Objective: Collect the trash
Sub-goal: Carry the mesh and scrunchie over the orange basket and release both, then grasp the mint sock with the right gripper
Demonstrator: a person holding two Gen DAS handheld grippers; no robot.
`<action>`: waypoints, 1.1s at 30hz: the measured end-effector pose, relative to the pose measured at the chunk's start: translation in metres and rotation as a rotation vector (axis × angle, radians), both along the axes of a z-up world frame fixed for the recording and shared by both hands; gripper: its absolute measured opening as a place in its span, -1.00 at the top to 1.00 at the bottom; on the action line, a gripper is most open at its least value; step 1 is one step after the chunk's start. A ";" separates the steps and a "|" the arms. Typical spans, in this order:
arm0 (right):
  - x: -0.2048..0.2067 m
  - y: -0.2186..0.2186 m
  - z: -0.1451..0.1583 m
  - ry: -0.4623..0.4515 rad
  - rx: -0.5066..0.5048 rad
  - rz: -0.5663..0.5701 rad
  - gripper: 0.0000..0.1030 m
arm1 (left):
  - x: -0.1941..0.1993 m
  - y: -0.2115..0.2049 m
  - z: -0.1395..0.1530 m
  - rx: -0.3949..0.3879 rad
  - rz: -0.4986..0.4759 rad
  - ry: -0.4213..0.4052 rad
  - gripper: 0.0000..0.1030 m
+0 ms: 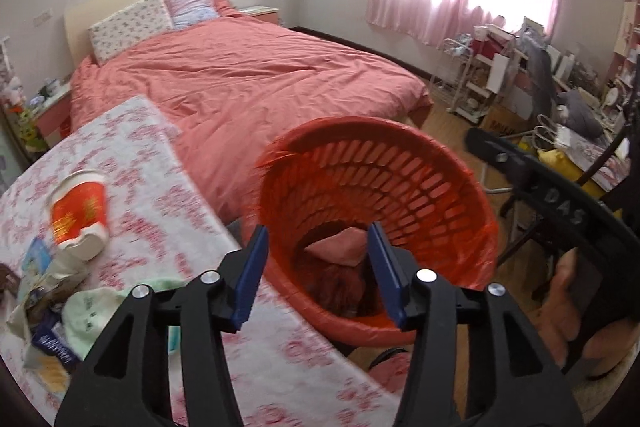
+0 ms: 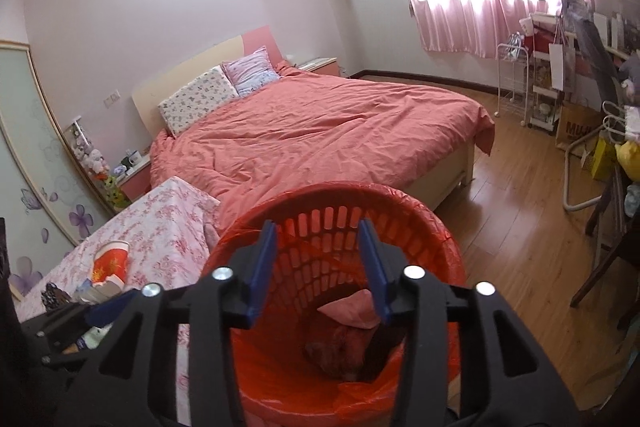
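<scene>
1. Both tongs hang over the red basket (image 2: 332,267), which sits beside the floral-covered table (image 1: 168,195) at the foot of the bed (image 2: 320,131). The left gripper (image 1: 318,267) and right gripper (image 2: 318,267) each stand with blue pads apart and nothing between them.
2. Trash already lies in the basket's bottom: a pink crumpled piece (image 2: 352,309) at about 6 o'clock from the far rim, over darker scraps.
3. More waits on the table: a red-and-white paper cup (image 1: 80,215) on its side at 9 o'clock from the basket, with wrappers and a pale green cloth (image 1: 92,311) heaped near it at 8 o'clock.
4. To do this step well, likely a drop just finishing, lift both tongs clear of the red liner bag before swinging toward the cup.
5. Take the cup across its crushed body, not its rim.
</scene>
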State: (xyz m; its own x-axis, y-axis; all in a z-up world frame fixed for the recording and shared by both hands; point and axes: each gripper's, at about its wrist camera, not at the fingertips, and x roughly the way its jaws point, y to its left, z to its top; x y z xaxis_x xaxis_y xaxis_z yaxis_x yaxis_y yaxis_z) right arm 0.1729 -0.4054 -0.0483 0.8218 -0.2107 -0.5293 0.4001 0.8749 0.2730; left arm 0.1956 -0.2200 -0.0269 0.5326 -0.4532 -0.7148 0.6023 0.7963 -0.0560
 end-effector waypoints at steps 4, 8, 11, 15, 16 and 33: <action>-0.002 0.006 0.003 0.000 -0.030 0.011 -0.04 | -0.003 0.023 0.000 0.034 0.053 -0.035 -0.16; -0.001 0.021 0.004 0.005 -0.039 0.035 -0.08 | -0.002 0.054 -0.001 0.043 0.116 -0.032 -0.21; 0.002 0.037 0.005 0.013 -0.051 0.066 -0.08 | -0.003 0.076 -0.001 0.047 0.169 -0.037 -0.21; 0.009 0.062 0.004 0.030 -0.062 0.119 -0.09 | -0.004 0.113 0.000 0.043 0.249 -0.053 -0.21; 0.009 0.067 0.004 0.034 -0.064 0.131 -0.09 | -0.003 0.125 0.001 0.037 0.275 -0.056 -0.21; 0.075 0.224 -0.024 0.170 -0.106 0.414 -0.32 | 0.012 0.284 -0.018 0.046 0.637 -0.061 -0.30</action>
